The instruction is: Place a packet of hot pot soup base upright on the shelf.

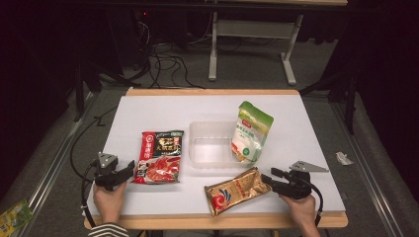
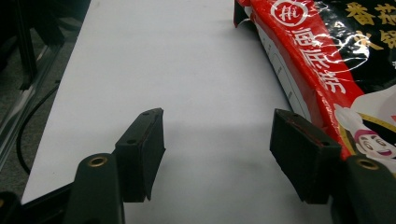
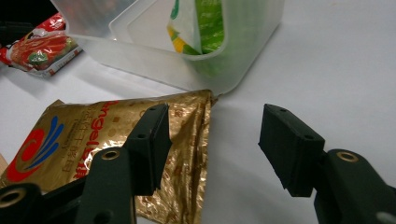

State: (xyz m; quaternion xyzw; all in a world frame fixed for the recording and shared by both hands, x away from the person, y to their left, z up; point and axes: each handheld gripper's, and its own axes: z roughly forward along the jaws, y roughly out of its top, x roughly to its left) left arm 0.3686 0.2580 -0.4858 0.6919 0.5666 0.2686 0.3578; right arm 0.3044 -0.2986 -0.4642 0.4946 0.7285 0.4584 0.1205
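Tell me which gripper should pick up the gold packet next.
Right. The right gripper sits open at the gold packet, its edge already between the jaws in the right gripper view. The left gripper is open beside the red packet, farther off.

1. Bare table point(image 1: 148, 106) lies open along the far edge and left side.
2. The clear tub point(image 1: 210, 143), with the white-green pouch point(image 1: 251, 132) leaning in it, blocks the middle.
3. The gold packet point(image 1: 236, 190) lies just before the right gripper point(image 1: 267, 177); the red packet point(image 1: 160, 156) lies beside the left gripper point(image 1: 131, 168).
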